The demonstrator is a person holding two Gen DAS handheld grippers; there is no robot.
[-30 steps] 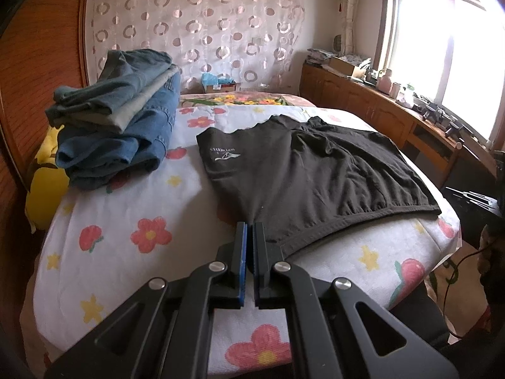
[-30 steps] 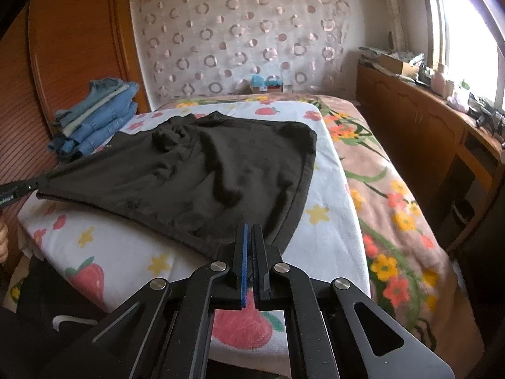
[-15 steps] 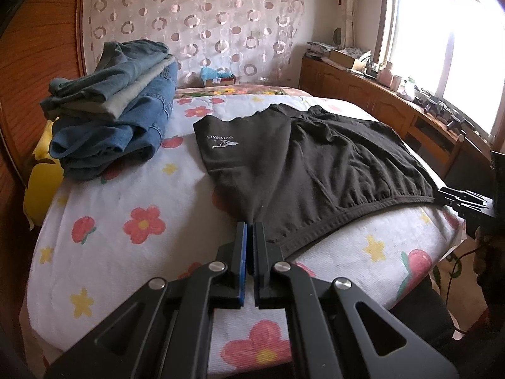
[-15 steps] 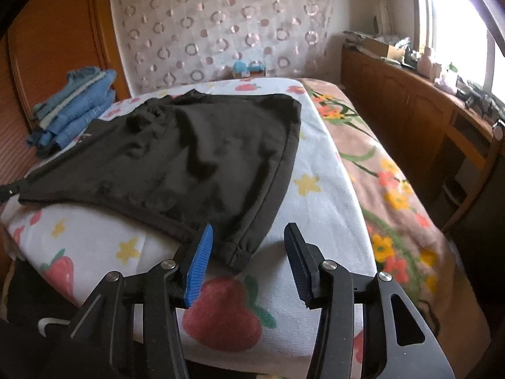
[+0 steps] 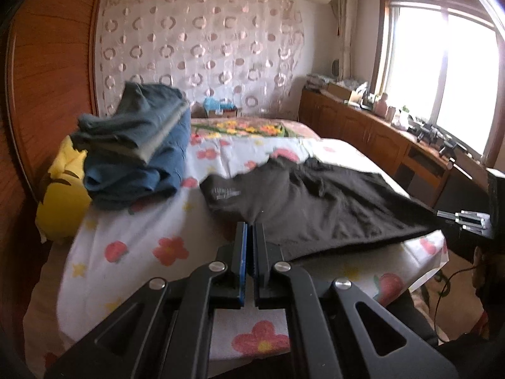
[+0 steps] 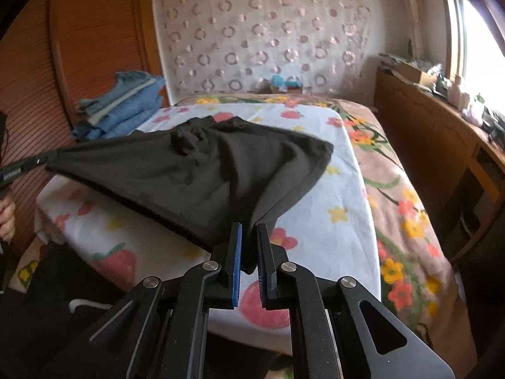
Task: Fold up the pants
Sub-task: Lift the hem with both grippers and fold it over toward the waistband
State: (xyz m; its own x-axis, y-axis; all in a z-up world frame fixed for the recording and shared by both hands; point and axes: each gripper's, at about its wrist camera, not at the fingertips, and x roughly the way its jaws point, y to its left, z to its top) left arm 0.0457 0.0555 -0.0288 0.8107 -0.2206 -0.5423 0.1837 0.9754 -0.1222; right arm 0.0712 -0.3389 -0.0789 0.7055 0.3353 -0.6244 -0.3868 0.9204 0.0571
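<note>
Black pants (image 6: 202,170) lie spread on the flowered sheet (image 6: 341,195), near edge lifted off the bed. Right gripper (image 6: 249,249): jaws have just been closing and now pinch a bunched corner of the waistband, cloth showing between the pads. Left gripper (image 5: 251,243): jaws pressed together at the pants' other near corner; in the right wrist view that corner is drawn taut out to its tip at 9 o'clock, so it reads as gripping the cloth.

Step in hand, as I judge it: raise the near edge and carry it over toward the far edge at 12 o'clock to halve the garment.
- Keep both corners level and the edge between them taut, or the middle will sag and crease.
- The right grip holds a bunched wad, not a flat hem; it may slip if tugged hard.
- Lay the edge down square on the far hem.

Edges and room:
- Stack of folded jeans (image 5: 139,145) at 10 o'clock in the left view, near the pants' far corner; do not sweep into it.
- Bare sheet at 3 o'clock of the pants in the right view, then the bed edge and wooden cabinets (image 6: 435,145) beyond.
- Sheet beyond the pants at 12 o'clock lies free.
</note>
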